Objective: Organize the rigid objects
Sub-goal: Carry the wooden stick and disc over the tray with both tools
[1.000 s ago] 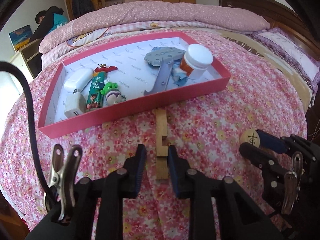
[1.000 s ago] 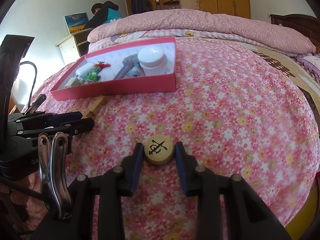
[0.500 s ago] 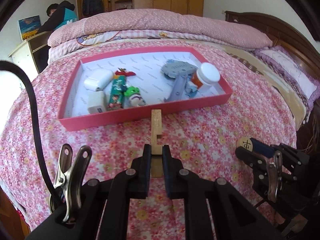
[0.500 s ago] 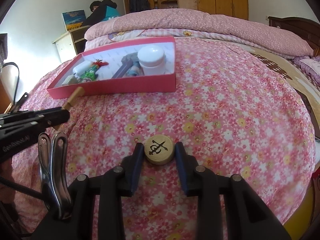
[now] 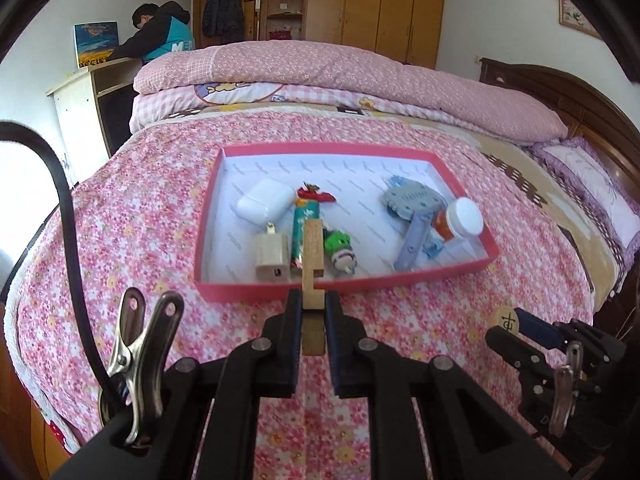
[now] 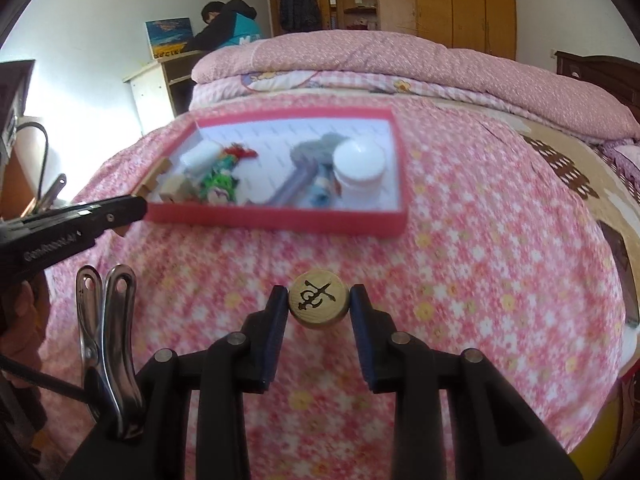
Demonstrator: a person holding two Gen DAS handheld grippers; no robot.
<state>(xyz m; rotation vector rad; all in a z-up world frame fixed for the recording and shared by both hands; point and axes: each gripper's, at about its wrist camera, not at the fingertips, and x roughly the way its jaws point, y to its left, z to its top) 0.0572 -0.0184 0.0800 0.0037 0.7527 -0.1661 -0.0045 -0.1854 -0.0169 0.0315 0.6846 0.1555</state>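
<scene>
My left gripper [image 5: 313, 300] is shut on a notched wooden block [image 5: 312, 254], held off the bedspread with its far end over the front wall of the pink tray [image 5: 400, 280]. In the right wrist view the left gripper [image 6: 136, 209] and block [image 6: 154, 178] sit at the tray's [image 6: 280, 220] near left corner. My right gripper [image 6: 319, 300] is shut on a round wooden chess piece [image 6: 319, 299] above the flowered bedspread, well short of the tray. That piece [image 5: 506, 317] and the right gripper [image 5: 510, 326] also show at the right of the left wrist view.
The tray holds a white earbud case [image 5: 266, 200], a white charger [image 5: 273, 258], a green tube [image 5: 304, 220], a green toy [image 5: 340, 248], a grey-blue tool [image 5: 412, 208] and a white-capped bottle [image 5: 460, 220]. A folded quilt [image 5: 340, 68] lies behind. A person [image 5: 160, 36] sits at a desk.
The left gripper has shut on the wooden block and lifted it off the bedspread toward the tray. The right gripper has risen a little, still holding the chess piece.
</scene>
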